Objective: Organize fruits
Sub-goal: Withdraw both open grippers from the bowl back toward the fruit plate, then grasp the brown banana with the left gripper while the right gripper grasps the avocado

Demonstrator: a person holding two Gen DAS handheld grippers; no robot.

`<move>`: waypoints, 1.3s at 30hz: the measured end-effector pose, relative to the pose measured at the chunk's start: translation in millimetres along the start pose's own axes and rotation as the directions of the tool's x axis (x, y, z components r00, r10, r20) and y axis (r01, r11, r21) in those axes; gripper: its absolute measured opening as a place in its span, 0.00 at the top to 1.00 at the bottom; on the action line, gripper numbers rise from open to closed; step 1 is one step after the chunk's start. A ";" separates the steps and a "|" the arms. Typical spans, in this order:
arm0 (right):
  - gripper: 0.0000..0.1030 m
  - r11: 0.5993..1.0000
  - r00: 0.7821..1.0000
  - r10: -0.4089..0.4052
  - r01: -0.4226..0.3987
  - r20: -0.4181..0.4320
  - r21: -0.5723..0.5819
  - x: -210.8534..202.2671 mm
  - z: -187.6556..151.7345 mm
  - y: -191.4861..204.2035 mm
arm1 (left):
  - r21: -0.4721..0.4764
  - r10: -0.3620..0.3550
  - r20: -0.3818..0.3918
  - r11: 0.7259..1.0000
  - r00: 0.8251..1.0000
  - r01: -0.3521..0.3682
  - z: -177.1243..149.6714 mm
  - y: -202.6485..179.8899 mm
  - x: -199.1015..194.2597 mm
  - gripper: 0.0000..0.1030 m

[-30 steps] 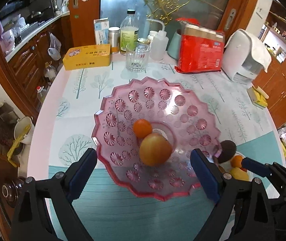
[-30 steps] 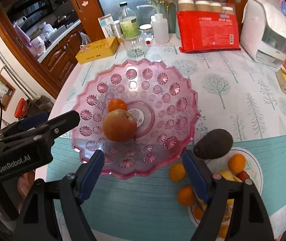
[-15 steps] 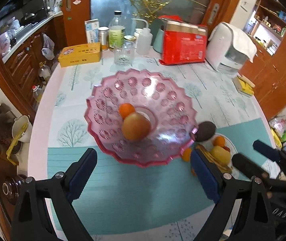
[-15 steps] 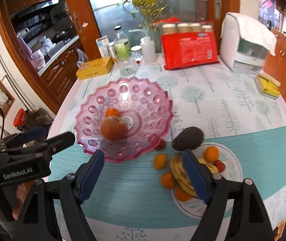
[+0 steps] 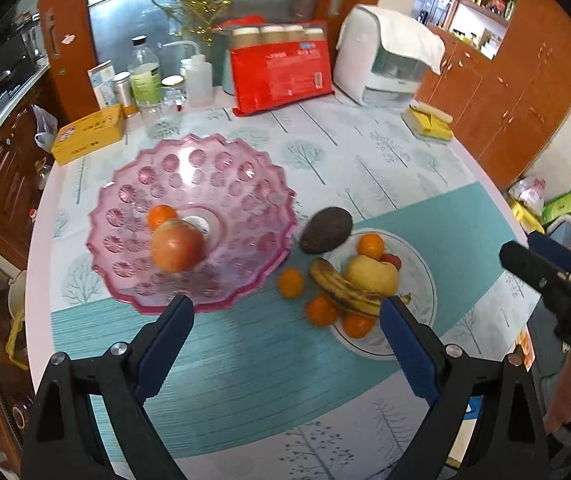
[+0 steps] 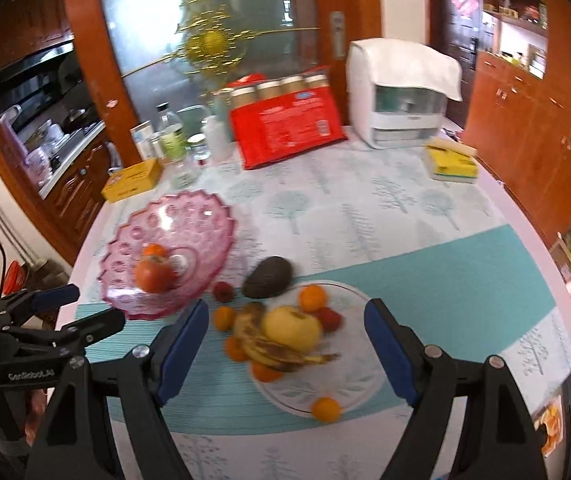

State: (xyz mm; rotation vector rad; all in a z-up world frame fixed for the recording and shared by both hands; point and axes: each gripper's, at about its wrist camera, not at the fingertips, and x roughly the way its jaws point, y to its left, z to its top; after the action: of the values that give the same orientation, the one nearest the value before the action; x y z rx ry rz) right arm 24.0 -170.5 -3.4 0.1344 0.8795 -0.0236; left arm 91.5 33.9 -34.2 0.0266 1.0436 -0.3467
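Avocado [image 5: 326,230] sits btwn pink bowl [image 5: 245,184] & fruit plate [image 5: 421,280].

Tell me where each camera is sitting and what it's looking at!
Left wrist: rides the left gripper, looking down past its open blue fingers at the pink bowl; the right gripper pokes in at the right edge.
Right wrist: rides the right gripper, looking down at the white plate; the left gripper shows at left.
Shared: bowl, plate, avocado, red package.
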 end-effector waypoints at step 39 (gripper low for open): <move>0.21 0.919 0.919 0.285 -0.343 -0.273 -0.195 162.1 17.8 -57.8 | -0.481 -0.002 -0.177 0.873 0.984 -0.085 -21.3 -50.1 157.4 0.44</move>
State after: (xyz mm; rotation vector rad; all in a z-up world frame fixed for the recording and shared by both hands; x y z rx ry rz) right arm 136.6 -224.4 -123.2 0.0525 1.0866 0.4099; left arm 130.4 -51.7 -171.6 -0.3821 1.2781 -0.0312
